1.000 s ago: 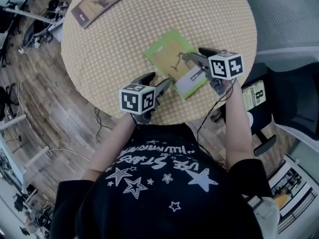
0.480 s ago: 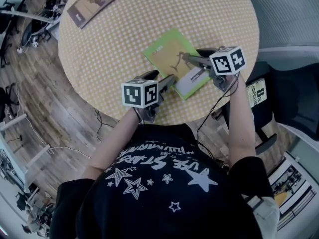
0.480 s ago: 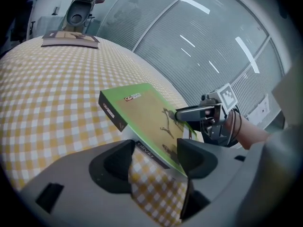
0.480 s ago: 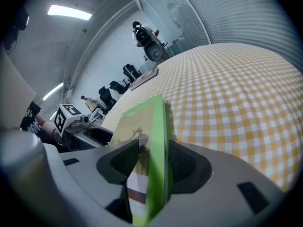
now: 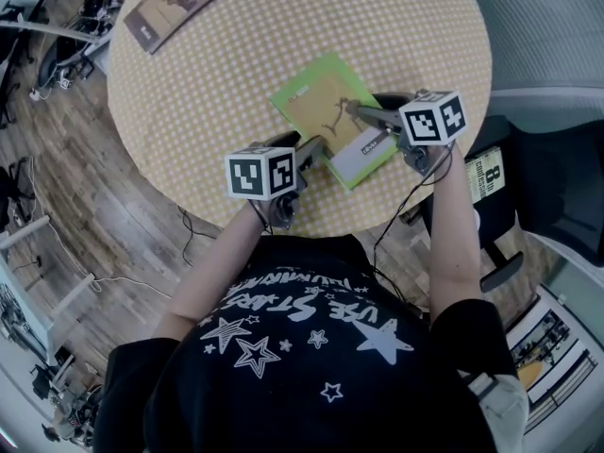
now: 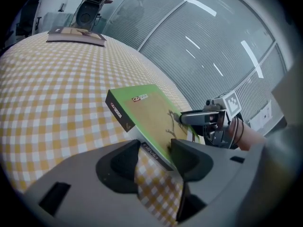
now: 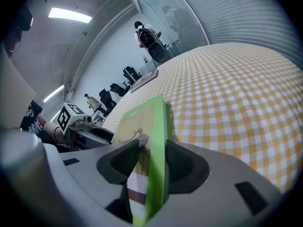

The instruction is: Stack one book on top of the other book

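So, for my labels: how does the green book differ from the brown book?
The green book lies near the person's edge of the yellow checked round table; the brown book lies at the far edge. The right gripper is clamped on the green one's edge and the left gripper, jaws just closing, straddles its corner; the brown one is untouched. Both lie cover up.

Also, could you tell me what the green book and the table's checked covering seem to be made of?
The green book looks like paper pages in a thin card cover with a smooth, printed finish; its flat, sharp-edged shape and printed spine suggest that. The checked covering appears matte, likely woven cloth or vinyl; the yellow-and-white check lies flat, which leaves it open.
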`<state>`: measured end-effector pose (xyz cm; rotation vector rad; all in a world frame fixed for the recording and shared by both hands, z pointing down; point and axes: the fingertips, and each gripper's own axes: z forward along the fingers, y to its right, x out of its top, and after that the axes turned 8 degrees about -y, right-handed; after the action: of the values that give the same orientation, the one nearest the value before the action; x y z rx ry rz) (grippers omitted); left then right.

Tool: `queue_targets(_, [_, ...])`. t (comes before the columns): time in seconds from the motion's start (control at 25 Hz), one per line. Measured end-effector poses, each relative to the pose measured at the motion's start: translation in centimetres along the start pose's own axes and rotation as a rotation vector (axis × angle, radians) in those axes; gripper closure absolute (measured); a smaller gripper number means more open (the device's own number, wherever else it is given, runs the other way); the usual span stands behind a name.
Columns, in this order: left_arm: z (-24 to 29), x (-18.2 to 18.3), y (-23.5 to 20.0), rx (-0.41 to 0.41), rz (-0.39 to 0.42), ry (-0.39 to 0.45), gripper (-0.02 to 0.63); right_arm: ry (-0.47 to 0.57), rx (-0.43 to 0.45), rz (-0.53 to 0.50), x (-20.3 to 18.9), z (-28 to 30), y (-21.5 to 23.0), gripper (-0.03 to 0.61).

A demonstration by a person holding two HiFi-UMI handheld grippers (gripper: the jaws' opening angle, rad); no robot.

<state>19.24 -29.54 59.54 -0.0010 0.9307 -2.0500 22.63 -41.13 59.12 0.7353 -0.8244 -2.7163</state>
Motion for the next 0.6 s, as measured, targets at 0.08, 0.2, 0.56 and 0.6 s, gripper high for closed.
queue_targets(0.08, [0.0,0.0,0.0,-0.006,0.004,-0.004,0.393,0.015,-0.006,0.011,-0.1,0.0,0.0,0.399])
queue_targets(0.2, [-0.1,0.2,0.0,-0.028,-0.01,-0.007,0.403,0.02,-0.023,0.031,-0.4,-0.4,-0.1,0.4])
queue_targets(0.56, [-1.0,-0.6,-0.6,-0.073,-0.026,-0.016,0.441,0.08,-0.059,0.071,-1.6,-0.8,-1.9,0.411])
queue_targets(0.6, [-1.3,-0.6,-0.6,-0.071,-0.026,-0.015,0.444,0.083,-0.064,0.075,-1.7,-0.9,-2.2,0.411])
